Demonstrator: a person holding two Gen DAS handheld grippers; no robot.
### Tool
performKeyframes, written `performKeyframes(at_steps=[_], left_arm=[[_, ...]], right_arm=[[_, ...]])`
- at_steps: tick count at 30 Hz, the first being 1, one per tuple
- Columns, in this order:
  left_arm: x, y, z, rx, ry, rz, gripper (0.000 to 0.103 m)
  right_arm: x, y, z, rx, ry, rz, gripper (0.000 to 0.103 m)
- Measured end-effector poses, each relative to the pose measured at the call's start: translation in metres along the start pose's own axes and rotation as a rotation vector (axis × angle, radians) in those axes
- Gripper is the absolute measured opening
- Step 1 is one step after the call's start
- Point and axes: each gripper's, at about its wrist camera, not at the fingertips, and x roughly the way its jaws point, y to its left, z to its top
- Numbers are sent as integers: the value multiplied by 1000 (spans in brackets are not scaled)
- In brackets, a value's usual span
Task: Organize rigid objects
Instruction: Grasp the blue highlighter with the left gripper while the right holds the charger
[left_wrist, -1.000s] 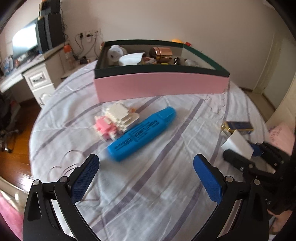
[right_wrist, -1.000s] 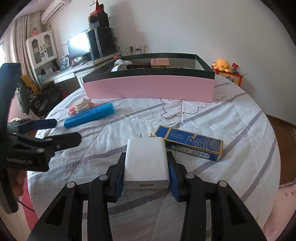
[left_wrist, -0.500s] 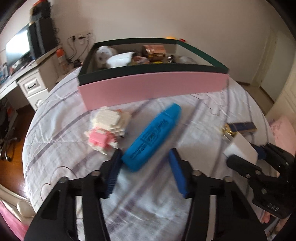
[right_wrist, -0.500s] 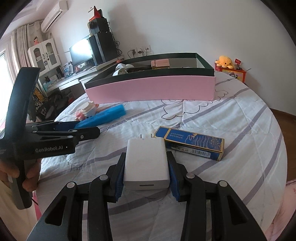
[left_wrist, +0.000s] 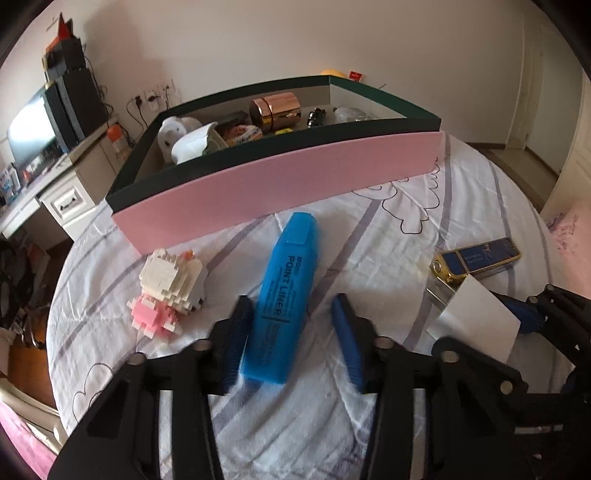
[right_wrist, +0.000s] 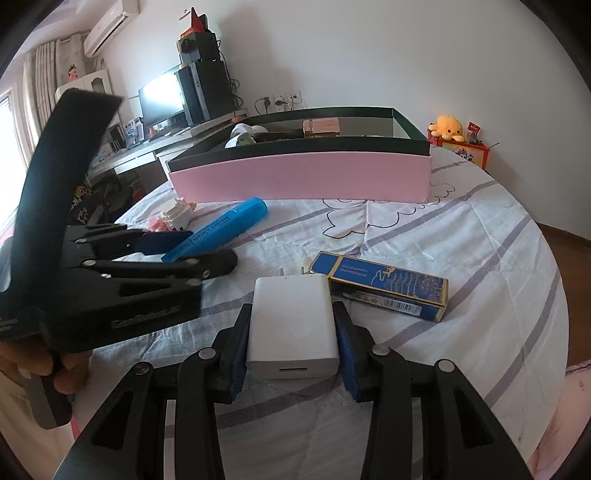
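A blue highlighter (left_wrist: 286, 291) lies on the round table, its back end between the fingers of my left gripper (left_wrist: 291, 332). The jaws are partly closed around it; the left pad touches, a gap remains on the right. It also shows in the right wrist view (right_wrist: 218, 229). My right gripper (right_wrist: 291, 332) is shut on a white charger (right_wrist: 293, 325), which rests on the cloth; it also shows in the left wrist view (left_wrist: 476, 325). The pink box (left_wrist: 295, 184) with a dark green rim stands behind and holds several items.
A pink-and-white block figure (left_wrist: 168, 291) sits left of the highlighter. A blue and gold flat box (right_wrist: 384, 286) lies right of the charger. The table has a white striped cloth (left_wrist: 369, 240). A desk with a monitor (right_wrist: 162, 96) stands behind on the left.
My left gripper moved forward over the highlighter and its jaws narrowed from wide open to close around its back end. The right gripper stayed shut on the charger.
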Motion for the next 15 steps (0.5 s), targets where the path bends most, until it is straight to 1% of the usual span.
performKeyframes(at_steps=[1,6,11,15], left_arm=[[-2,-1,-1,3,-6,1,25],[-8,-2,-10,5,-10,15,26],[-22,4,-27,-9,-11,2,26],[-35,3,-40,-3,-9,20,26]], right_arm=[[0,0,0,-2,0,-1,42],[0,2,-1,-8,1,-11,42],[0,4,-1,-17,3,-22,42],[0,7,-1,-27,7,-39,42]])
